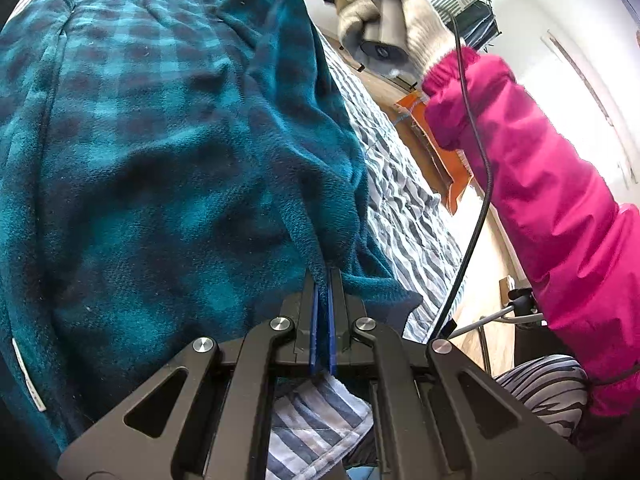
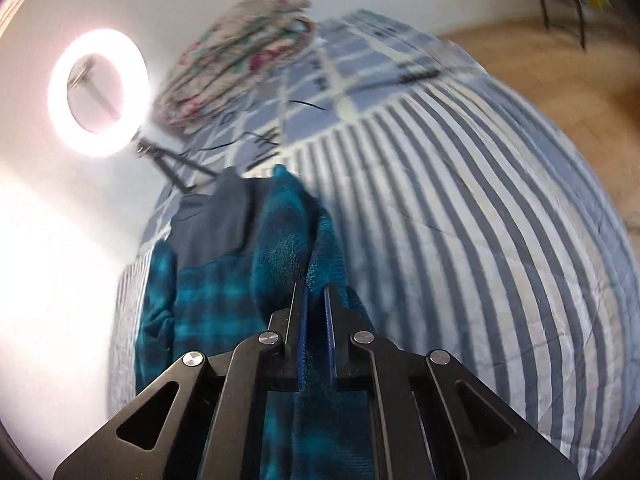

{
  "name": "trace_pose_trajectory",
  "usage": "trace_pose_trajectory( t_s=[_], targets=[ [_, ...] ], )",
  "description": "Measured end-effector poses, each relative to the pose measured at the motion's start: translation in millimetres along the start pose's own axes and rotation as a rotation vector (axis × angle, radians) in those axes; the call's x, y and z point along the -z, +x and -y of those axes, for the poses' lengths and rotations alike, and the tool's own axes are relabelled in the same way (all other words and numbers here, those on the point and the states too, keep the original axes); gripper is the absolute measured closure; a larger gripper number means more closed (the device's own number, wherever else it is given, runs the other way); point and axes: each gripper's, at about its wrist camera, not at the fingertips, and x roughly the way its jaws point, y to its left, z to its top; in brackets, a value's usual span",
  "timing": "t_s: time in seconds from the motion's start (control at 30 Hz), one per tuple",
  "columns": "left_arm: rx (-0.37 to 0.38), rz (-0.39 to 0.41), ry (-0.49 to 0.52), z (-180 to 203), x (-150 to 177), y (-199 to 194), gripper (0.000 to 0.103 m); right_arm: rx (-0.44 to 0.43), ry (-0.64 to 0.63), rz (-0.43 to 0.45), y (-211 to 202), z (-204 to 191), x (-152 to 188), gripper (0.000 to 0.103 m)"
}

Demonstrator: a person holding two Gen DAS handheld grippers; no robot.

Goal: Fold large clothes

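A bed with a grey-and-white striped quilt (image 2: 480, 220) stands on a wood floor (image 2: 540, 64), a ring light (image 2: 98, 92) glowing far left. The teal plaid fleece garment (image 1: 160, 140) lies lengthwise, near to far. Left tool (image 1: 322, 280) and right tool (image 2: 316, 292) both clamp its edge

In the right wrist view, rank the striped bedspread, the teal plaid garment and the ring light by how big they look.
1. striped bedspread
2. teal plaid garment, though it sits closest to the camera
3. ring light
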Motion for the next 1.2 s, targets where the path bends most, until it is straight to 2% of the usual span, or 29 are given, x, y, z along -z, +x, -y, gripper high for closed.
trace_pose_trajectory(
  t_s=[0.13, 0.33, 0.43, 0.6, 0.7, 0.77, 0.83, 0.9, 0.97, 1.07, 1.2],
  targets=[
    [0.007, -0.001, 0.020, 6, 1, -1, 0.102, 0.035, -0.158, 0.024, 4, -55, 4, 0.097],
    [-0.003, -0.003, 0.030, 5, 0, 0, 0.102, 0.070, -0.314, -0.003, 46, -101, 11, 0.098],
    [-0.005, -0.003, 0.020, 1, 0, 1, 0.102, 0.140, -0.385, -0.022, 75, -107, 16, 0.099],
    [-0.012, -0.010, 0.020, 0, 3, 1, 0.102, 0.197, -0.385, -0.060, 120, -91, 20, 0.100],
    [-0.016, -0.011, 0.015, -2, 3, 1, 0.102, 0.149, -0.372, -0.135, 139, -81, 25, 0.100],
    [-0.015, -0.008, 0.009, -3, 3, -1, 0.102, 0.122, -0.373, -0.107, 125, -83, 23, 0.100],
    [-0.008, -0.004, 0.001, -7, 2, -5, 0.102, 0.017, -0.313, -0.055, 92, -78, 12, 0.099],
    [-0.006, 0.001, -0.004, -11, 0, -10, 0.102, -0.026, -0.288, -0.001, 58, -73, 4, 0.099],
    [-0.011, 0.014, -0.002, -12, -1, -15, 0.102, 0.002, -0.307, 0.007, 35, -70, 6, 0.099],
    [-0.019, 0.022, 0.000, -13, -1, -21, 0.102, 0.013, -0.369, -0.073, 31, -71, 23, 0.099],
    [-0.039, 0.021, 0.003, -14, 5, -29, 0.102, 0.094, -0.381, -0.175, 69, -54, 42, 0.099]
  ],
)
